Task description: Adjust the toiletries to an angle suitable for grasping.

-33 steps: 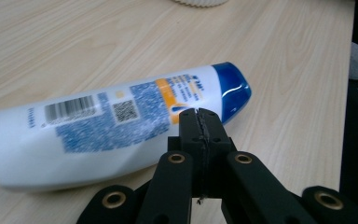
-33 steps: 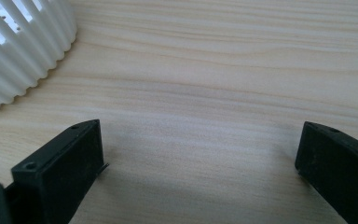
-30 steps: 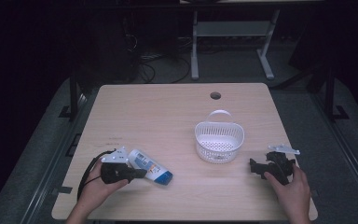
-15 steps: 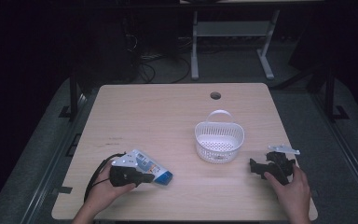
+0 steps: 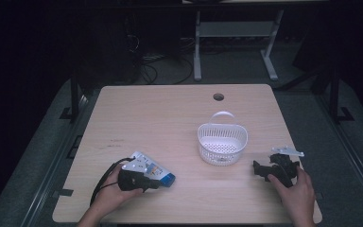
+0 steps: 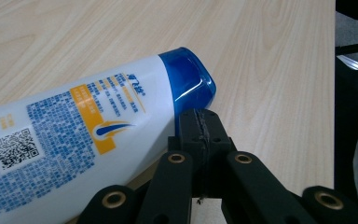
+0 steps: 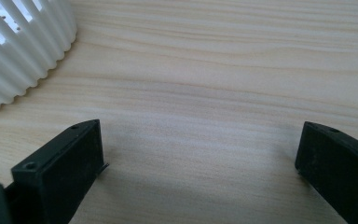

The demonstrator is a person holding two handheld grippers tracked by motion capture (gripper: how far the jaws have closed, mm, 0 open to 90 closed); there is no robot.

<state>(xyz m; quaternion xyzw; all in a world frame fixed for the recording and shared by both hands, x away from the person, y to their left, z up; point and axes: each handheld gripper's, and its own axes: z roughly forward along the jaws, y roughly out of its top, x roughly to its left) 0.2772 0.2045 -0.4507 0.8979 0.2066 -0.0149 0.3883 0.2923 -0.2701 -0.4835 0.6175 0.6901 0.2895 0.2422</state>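
From the high view we see a light wooden table (image 5: pixel 170 118) with a white slotted basket (image 5: pixel 222 144) standing on it, and we place everything else against that basket. Well to the basket's left, near the table's front edge, a white bottle with a blue cap (image 5: pixel 150 169) lies on its side, its cap end pointing toward the basket. The left gripper (image 5: pixel 134 179) sits right against the bottle's near side, held by the left hand (image 5: pixel 108 196), with a black cable looping out to the left of it. To the basket's right and slightly nearer the front edge, the right gripper (image 5: pixel 264 170) rests low over the table in the right hand (image 5: pixel 295 189), a grey plate on top of it. A round hole (image 5: pixel 218 97) in the tabletop lies beyond the basket, toward the far edge. In the left gripper view we see its jaws pressed together with no gap, their tip just beside the blue cap (image 6: pixel 189 86) of the bottle (image 6: pixel 74 149), which lies along their left side; they grip nothing. In the right gripper view we see its jaws spread wide with only bare wood between them, and the ribbed wall of the basket (image 7: pixel 23 51) at the upper left, apart from both jaws.
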